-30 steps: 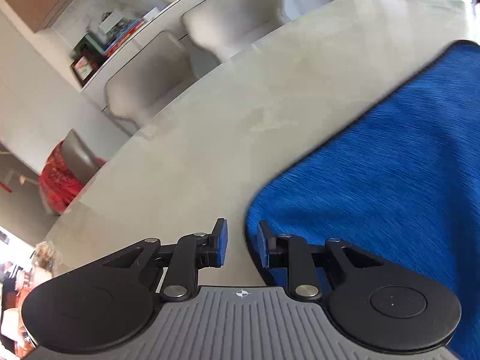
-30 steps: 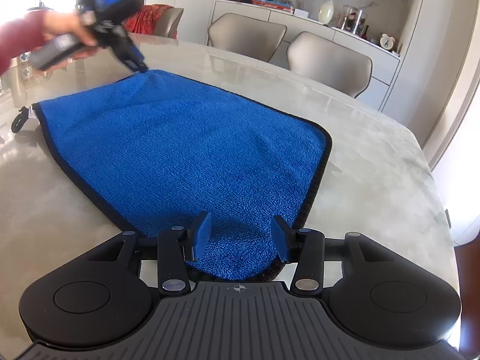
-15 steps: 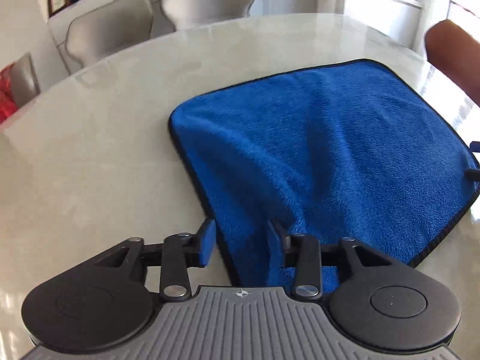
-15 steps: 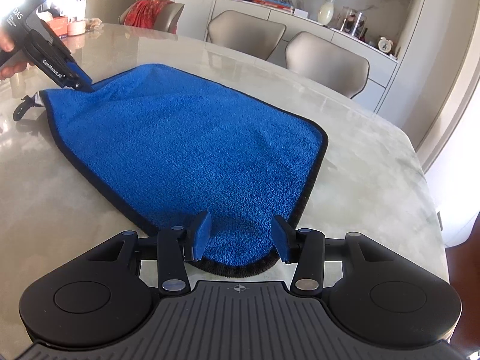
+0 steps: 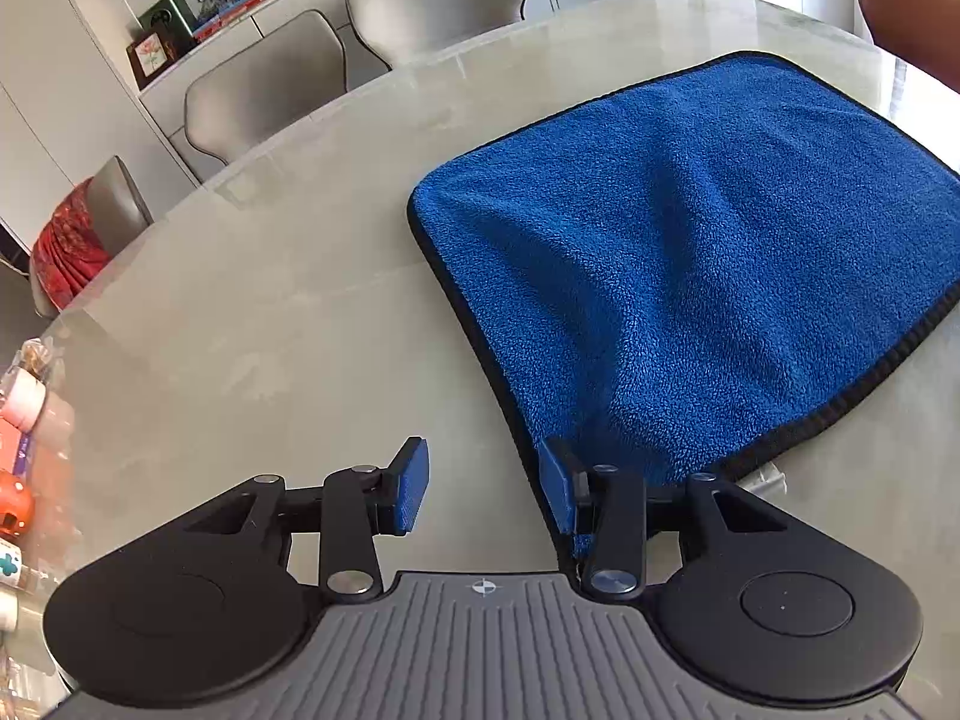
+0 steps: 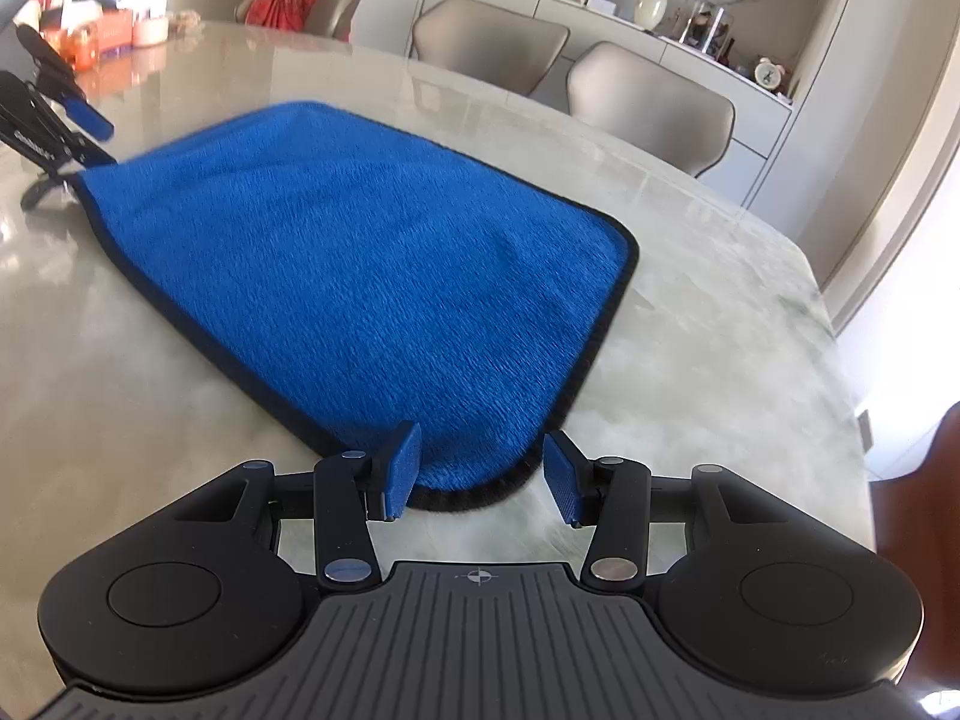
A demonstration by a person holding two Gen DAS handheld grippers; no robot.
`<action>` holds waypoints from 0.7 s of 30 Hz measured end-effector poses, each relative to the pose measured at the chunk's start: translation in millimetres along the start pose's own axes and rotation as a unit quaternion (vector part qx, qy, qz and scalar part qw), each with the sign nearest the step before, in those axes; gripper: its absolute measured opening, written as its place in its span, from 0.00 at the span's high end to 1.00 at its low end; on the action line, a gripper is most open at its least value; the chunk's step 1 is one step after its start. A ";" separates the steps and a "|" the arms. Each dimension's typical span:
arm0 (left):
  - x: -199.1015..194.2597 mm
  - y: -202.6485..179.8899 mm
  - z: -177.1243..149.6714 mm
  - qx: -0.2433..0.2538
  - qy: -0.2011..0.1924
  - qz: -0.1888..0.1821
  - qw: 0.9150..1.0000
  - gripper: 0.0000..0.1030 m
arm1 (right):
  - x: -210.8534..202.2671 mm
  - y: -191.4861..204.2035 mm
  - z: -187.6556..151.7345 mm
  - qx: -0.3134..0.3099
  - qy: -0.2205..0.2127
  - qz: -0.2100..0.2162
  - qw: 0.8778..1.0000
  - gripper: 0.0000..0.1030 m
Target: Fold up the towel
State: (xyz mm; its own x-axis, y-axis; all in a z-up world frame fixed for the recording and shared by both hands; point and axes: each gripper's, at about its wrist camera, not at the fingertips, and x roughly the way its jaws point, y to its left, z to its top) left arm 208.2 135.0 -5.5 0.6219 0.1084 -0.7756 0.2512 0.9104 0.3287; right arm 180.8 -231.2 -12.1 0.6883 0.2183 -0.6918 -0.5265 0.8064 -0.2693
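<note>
A blue towel (image 5: 690,252) with a black hem lies spread flat on the pale marble table (image 5: 270,300); it also shows in the right wrist view (image 6: 372,276). My left gripper (image 5: 483,489) is open at the towel's near left corner, its right finger over the hem, nothing between the pads. My right gripper (image 6: 480,474) is open, its pads on either side of the towel's near rounded corner, low over the table. The left gripper also shows in the right wrist view (image 6: 54,114) at the towel's far left corner.
Beige chairs (image 6: 648,102) stand behind the table before a white sideboard (image 6: 606,6) with a vase, books and frames. Small items (image 6: 114,36) sit at the table's far left end. The table edge (image 6: 840,360) curves close on the right.
My left gripper has swung from the towel's far edge to its near left corner and opened wider. My right gripper has opened wider and drawn back slightly, so the corner sits at its fingertips.
</note>
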 end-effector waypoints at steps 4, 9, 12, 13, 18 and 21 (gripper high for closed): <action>-8.0 -10.0 -7.6 0.023 -0.005 0.029 0.999 0.57 | -2.1 -2.6 -1.0 0.002 0.011 -0.006 1.000 0.55; -23.1 -17.2 -4.4 0.026 -0.029 0.028 0.999 0.58 | -4.6 -1.7 13.1 0.014 0.018 -0.002 1.000 0.55; -35.1 -24.9 -0.6 0.028 -0.057 0.012 0.998 0.57 | -4.4 4.8 20.3 0.009 -0.002 0.006 1.000 0.55; -36.3 -28.6 0.6 0.030 -0.063 0.002 0.998 0.57 | -0.4 9.5 22.4 0.004 -0.006 0.001 1.000 0.55; -23.6 -35.1 -2.5 0.023 -0.029 -0.030 0.999 0.57 | 11.9 15.1 22.9 -0.003 0.007 0.024 1.000 0.55; -21.5 -30.5 -6.6 0.008 -0.024 -0.029 0.999 0.53 | 9.1 9.9 18.7 -0.003 0.013 0.022 1.000 0.54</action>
State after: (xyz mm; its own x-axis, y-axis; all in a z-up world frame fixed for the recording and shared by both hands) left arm 182.3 107.5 -2.4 0.6414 0.0363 -0.7663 0.2989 0.9082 0.2931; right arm 191.2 -210.9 -8.5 0.6517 0.2384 -0.7201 -0.5586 0.7931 -0.2429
